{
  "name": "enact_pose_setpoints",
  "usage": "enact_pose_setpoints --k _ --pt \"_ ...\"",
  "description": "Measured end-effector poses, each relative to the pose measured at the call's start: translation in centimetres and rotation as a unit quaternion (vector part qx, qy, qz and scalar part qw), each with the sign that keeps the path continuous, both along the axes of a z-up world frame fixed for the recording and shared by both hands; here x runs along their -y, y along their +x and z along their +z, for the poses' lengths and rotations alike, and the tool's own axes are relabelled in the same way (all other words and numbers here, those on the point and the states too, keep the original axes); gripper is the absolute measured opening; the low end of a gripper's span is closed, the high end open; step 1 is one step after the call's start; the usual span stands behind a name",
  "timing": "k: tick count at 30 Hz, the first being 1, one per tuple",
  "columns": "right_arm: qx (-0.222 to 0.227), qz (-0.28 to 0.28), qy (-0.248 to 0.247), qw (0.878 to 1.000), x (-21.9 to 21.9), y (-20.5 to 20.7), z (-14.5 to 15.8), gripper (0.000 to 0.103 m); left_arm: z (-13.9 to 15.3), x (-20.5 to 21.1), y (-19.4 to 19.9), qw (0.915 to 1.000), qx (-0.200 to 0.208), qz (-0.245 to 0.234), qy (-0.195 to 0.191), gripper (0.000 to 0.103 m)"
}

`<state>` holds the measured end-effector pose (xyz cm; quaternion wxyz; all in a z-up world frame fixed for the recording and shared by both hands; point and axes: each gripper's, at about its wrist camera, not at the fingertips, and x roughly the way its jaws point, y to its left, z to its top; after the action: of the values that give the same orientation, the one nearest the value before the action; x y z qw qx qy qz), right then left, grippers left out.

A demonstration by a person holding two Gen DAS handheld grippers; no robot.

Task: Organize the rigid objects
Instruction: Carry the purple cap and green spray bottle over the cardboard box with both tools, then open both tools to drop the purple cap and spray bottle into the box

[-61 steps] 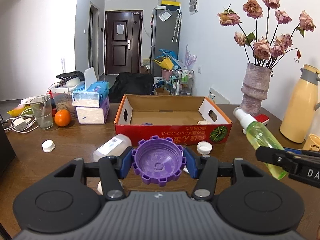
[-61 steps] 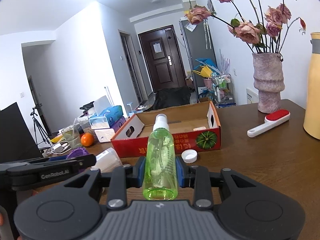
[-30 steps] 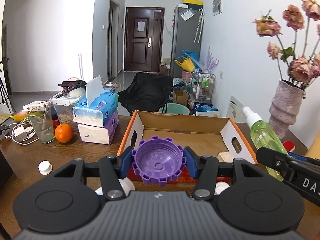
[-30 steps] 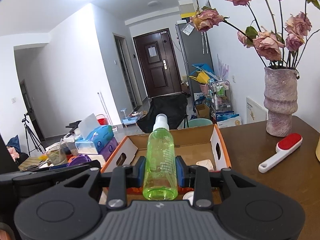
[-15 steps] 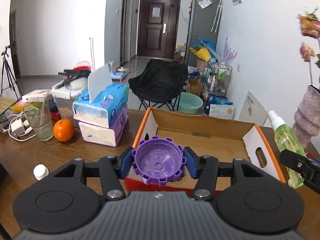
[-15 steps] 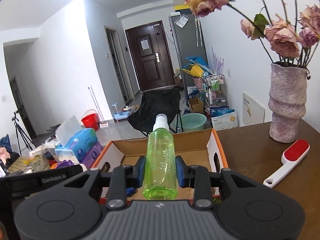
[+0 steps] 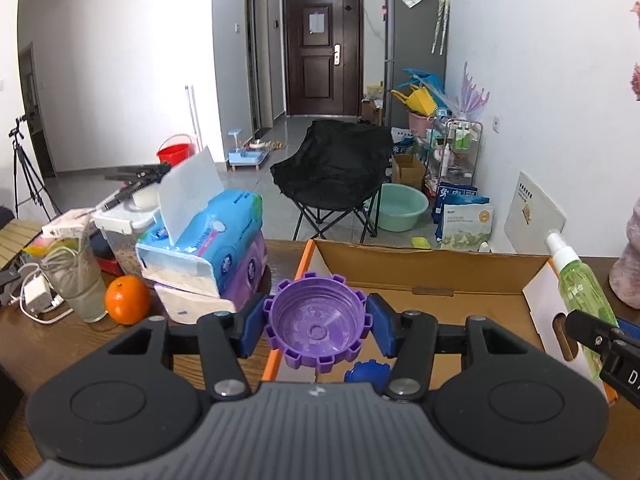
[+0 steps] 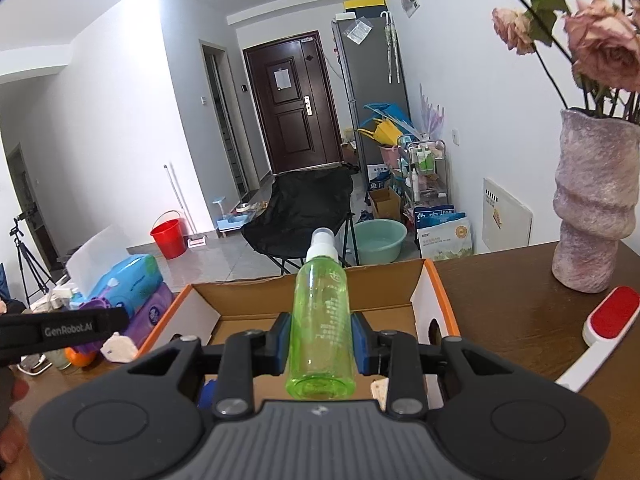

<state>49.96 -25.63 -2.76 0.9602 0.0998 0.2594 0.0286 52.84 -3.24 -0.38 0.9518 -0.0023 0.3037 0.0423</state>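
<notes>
Both hand-held grippers have been carried over the box (image 7: 432,276), left (image 7: 316,326) clamped on the cap (image 7: 316,320), right (image 8: 320,340) on the bottle (image 8: 322,320).

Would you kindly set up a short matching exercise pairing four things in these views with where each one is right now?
Things:
1. purple cap
2. green spray bottle
3. orange
4. small blue cap

Places:
A. on the table beside the tissue packs
B. clamped in the right gripper
C. on the floor of the cardboard box
D. clamped in the left gripper

Pairs: 1-D, 2-B, 3-A, 4-C
</notes>
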Motion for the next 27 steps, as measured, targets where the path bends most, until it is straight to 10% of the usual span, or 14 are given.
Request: enact_pose_setpoints --k 16,20,24,27 --pt "-0.012 0.009 -0.019 1.000 -0.4 3.7 -2.8 0.030 -4.4 1.8 3.5 0.9996 -0.023 -0.014 -0.005 0.056" --pt "-0.020 0.011 -0.021 1.000 -0.3 4.2 -3.2 0.031 -4.5 1.4 3.5 0.9998 -0.013 -0.012 -0.002 0.103" --pt "-0.015 0.006 -0.029 0.999 0.1 3.8 -3.5 0.090 -4.5 1.4 3.0 0.9997 -0.001 -0.022 0.008 0.103" --pt "0.001 -0.008 -0.028 1.000 0.6 3.1 -3.7 0.103 -4.6 1.2 3.0 0.9997 -0.005 -0.023 0.001 0.103"
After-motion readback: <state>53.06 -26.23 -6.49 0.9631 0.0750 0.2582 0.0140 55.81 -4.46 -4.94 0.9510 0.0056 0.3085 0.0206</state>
